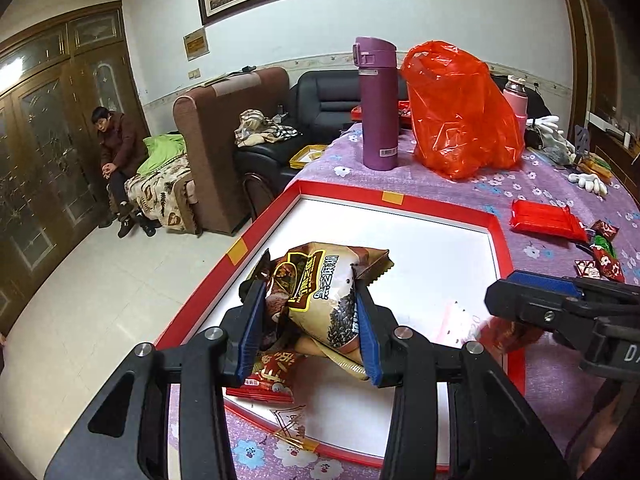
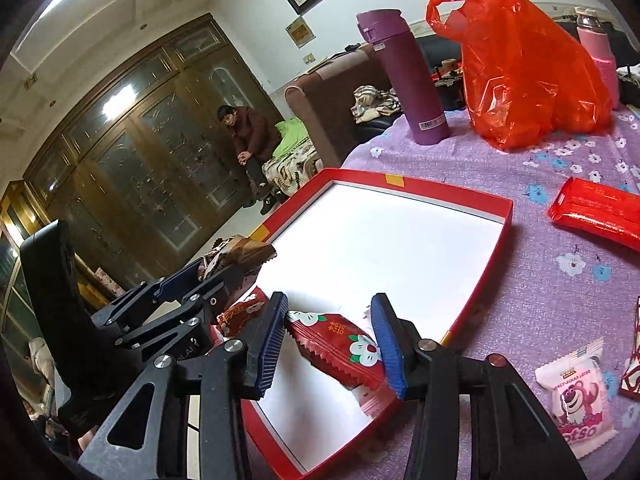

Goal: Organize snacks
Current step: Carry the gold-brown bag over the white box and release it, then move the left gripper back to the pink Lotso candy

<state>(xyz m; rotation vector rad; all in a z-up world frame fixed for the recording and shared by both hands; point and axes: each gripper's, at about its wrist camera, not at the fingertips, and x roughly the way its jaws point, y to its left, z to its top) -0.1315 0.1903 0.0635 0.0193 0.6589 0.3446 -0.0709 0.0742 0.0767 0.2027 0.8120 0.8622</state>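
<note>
Red-rimmed box (image 1: 496, 224) on floral purple tablecloth (image 1: 500, 188).

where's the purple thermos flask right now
In both wrist views the tall purple thermos flask stands upright on the flowered purple tablecloth, beyond the red-rimmed tray, just left of the crumpled red plastic bag.

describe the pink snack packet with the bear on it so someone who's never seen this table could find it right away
Start at the big red tray on the purple flowered tablecloth. On the cloth beyond the tray's near corner lies a small pale pink packet. It alone shows a pink cartoon bear; nearby wrappers are red.
</note>
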